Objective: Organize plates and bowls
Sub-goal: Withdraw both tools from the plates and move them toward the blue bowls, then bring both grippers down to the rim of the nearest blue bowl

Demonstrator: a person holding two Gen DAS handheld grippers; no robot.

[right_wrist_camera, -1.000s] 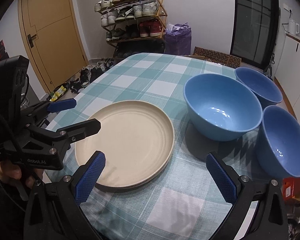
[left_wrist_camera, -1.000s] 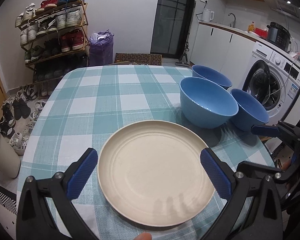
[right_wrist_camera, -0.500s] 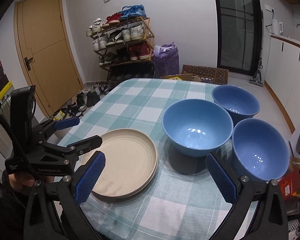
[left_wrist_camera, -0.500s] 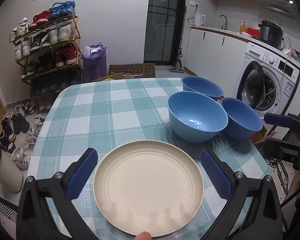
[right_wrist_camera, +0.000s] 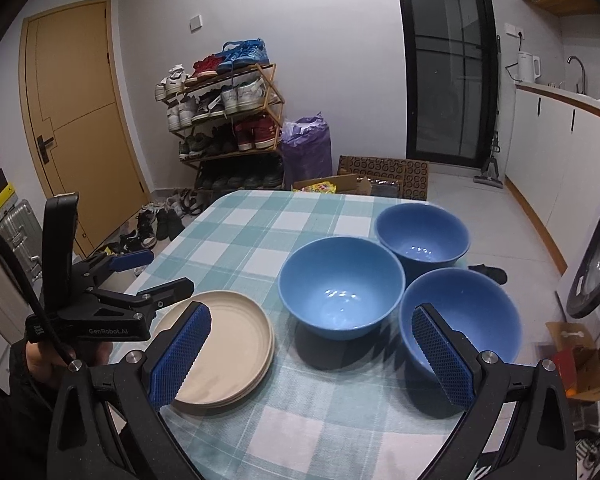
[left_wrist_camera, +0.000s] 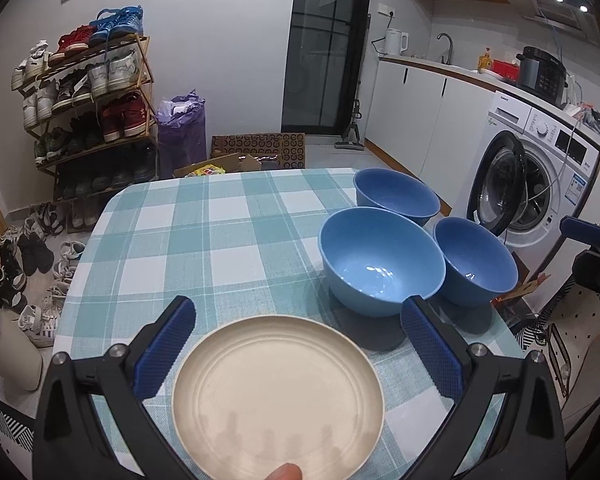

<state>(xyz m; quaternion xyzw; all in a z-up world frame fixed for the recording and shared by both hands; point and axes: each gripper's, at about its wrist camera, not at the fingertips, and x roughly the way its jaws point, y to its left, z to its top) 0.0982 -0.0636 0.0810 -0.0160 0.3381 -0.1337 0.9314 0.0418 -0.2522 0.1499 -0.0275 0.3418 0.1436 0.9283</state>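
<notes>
Pulled back and up since half a second ago. Left tongs point(left_wrist_camera: 296, 344) spread wide, grasping nothing, above cream plates point(left_wrist_camera: 278, 396) at lower centre (smaller in frame than before). Three blue bowls point(right_wrist_camera: 342, 286) clustered right of centre on checked tabletop point(right_wrist_camera: 256, 224). Right tongs point(right_wrist_camera: 310, 354) likewise released, raised.

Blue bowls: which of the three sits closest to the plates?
The middle bowl, the widest of the three. It sits right beside the plates; the other two bowls lie beyond it, toward the table's right edge.
</notes>
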